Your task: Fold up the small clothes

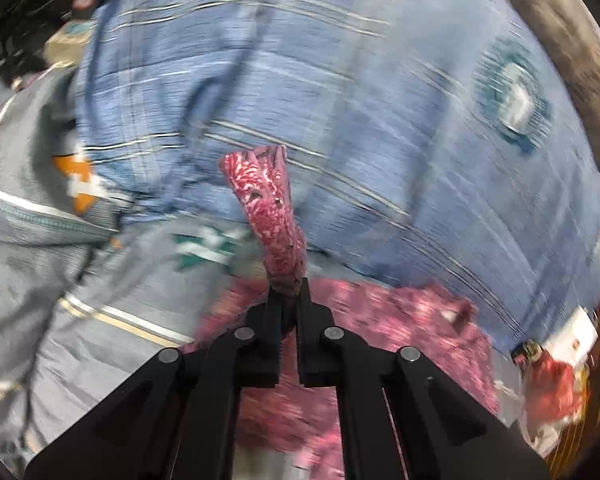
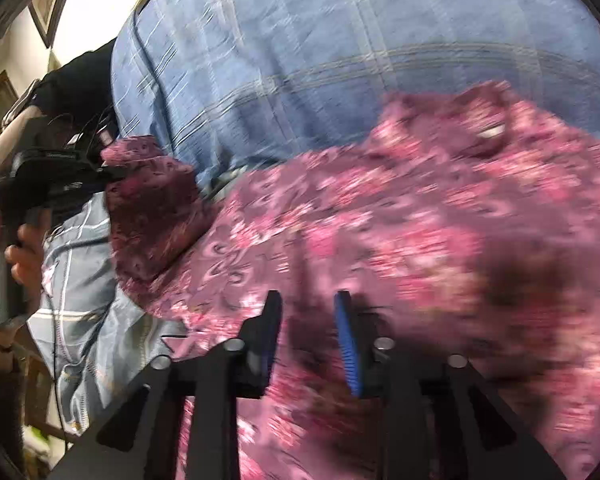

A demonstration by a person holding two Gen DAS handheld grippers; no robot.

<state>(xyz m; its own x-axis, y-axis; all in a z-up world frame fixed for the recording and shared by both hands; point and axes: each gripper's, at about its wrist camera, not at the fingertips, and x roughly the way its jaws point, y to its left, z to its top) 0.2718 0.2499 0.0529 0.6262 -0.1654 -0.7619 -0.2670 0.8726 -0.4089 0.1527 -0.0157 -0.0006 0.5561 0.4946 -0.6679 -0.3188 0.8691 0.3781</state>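
Note:
A pink floral garment (image 2: pixel 400 216) lies spread on the blue checked bedsheet (image 2: pixel 300 40). My left gripper (image 1: pixel 289 286) is shut on a bunched edge of the pink garment (image 1: pixel 268 208), which sticks up past its tips. The rest of the garment (image 1: pixel 380 320) lies blurred below it. In the right wrist view the left gripper (image 2: pixel 112 174) holds the lifted corner at the left. My right gripper (image 2: pixel 308 300) is open just above the garment, with nothing between its blue-padded fingers (image 2: pixel 348 344).
A grey patterned cover (image 1: pixel 40 200) lies to the left of the blue sheet (image 1: pixel 340 100). A dark wooden bed edge (image 1: pixel 572 60) runs along the upper right. Red packaging (image 1: pixel 552 380) sits at the right. The person's hand (image 2: pixel 20 248) holds the left gripper's handle.

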